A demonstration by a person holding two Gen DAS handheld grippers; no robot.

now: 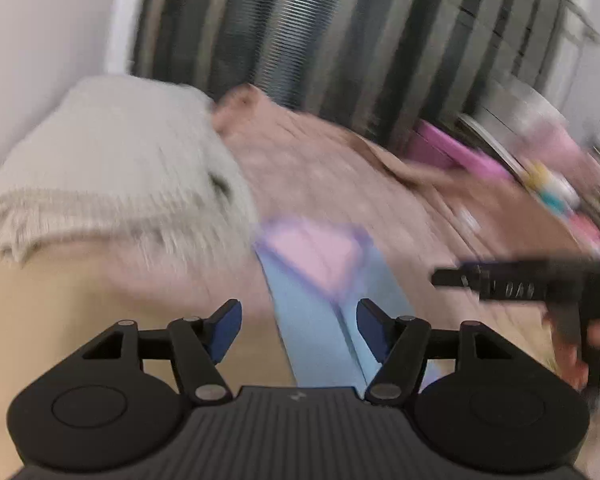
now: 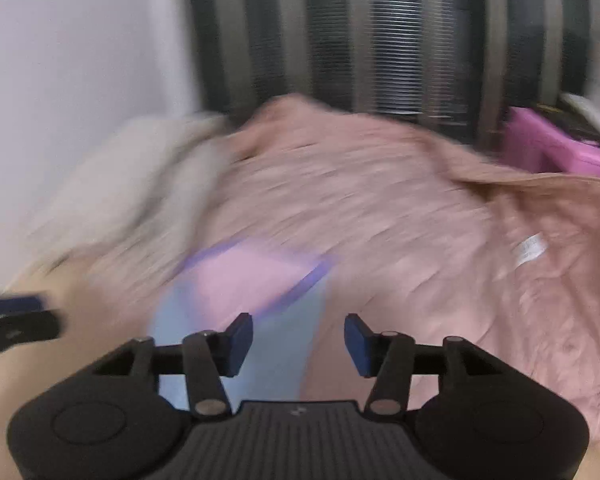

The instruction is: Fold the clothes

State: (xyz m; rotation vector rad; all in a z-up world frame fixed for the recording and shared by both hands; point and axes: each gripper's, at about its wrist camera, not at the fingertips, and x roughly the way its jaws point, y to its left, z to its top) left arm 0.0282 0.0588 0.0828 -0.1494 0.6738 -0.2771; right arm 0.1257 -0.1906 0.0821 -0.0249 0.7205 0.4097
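Both views are motion-blurred. A folded light blue garment (image 1: 320,320) with a pink panel (image 1: 312,256) lies on the tan surface just ahead of my left gripper (image 1: 299,330), which is open and holds nothing. In the right wrist view the same blue garment (image 2: 276,356) with its pink panel (image 2: 244,280) lies below my right gripper (image 2: 299,344), also open and holding nothing. A large dusty-pink garment (image 2: 360,200) is spread behind it, seen in the left view as the pink garment (image 1: 320,168). A cream knitted garment (image 1: 112,168) lies at the left. The right gripper (image 1: 540,284) shows at the left view's right edge.
A magenta bin (image 2: 548,148) stands at the back right, also the magenta bin (image 1: 452,148) in the left view. Dark window blinds (image 2: 380,40) and a white wall (image 2: 80,40) rise behind. Coloured items (image 1: 556,188) lie at the far right. The tan surface (image 1: 80,288) shows at the left.
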